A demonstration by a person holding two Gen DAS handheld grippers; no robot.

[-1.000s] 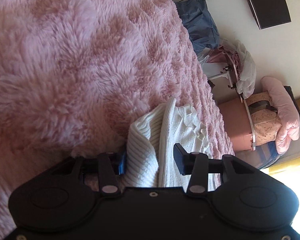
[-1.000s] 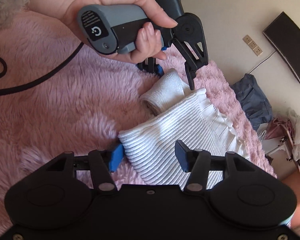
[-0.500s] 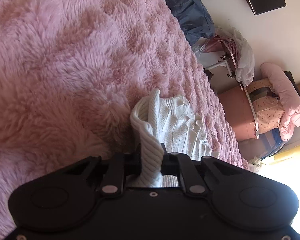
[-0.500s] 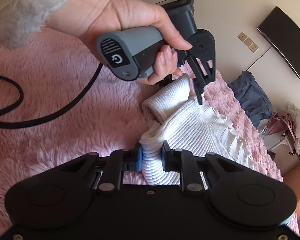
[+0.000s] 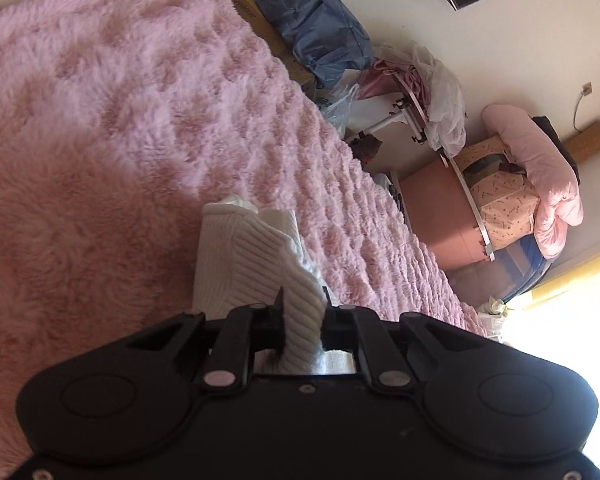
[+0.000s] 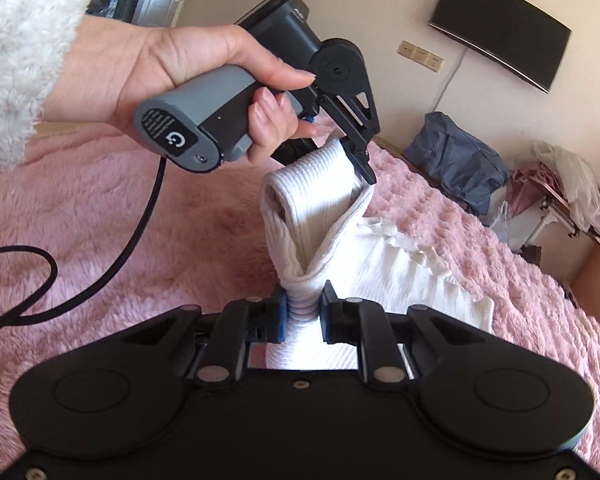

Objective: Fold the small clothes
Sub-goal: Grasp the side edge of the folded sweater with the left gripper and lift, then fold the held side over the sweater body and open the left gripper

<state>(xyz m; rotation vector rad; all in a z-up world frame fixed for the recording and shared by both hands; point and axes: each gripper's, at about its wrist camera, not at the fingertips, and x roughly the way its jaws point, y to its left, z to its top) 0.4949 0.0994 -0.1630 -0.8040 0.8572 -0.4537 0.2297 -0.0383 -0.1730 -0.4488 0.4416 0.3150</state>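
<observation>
A small white ribbed knit garment (image 6: 400, 276) lies partly on a fluffy pink blanket (image 6: 100, 220). Its near edge is lifted at two points. My right gripper (image 6: 304, 304) is shut on a bunched fold of that edge. A hand (image 6: 172, 64) in a white fleecy sleeve holds my left gripper (image 6: 360, 160), which is shut on the other raised corner, higher and farther back. In the left wrist view the garment (image 5: 240, 256) hangs folded from the left gripper (image 5: 302, 308) over the blanket (image 5: 120, 120). Its lower part is hidden behind the gripper body.
A black cable (image 6: 100, 276) trails across the blanket at the left. Past the blanket's far edge are a blue bag (image 5: 320, 28), a rack with clothes and a plastic bag (image 5: 420, 92), and a pink bin (image 5: 440, 208). A dark screen (image 6: 500, 52) hangs on the wall.
Both grippers went from open around the garment's edge to shut on it. Both then rose, lifting the edge off the blanket so that the cloth hangs folded between them.
</observation>
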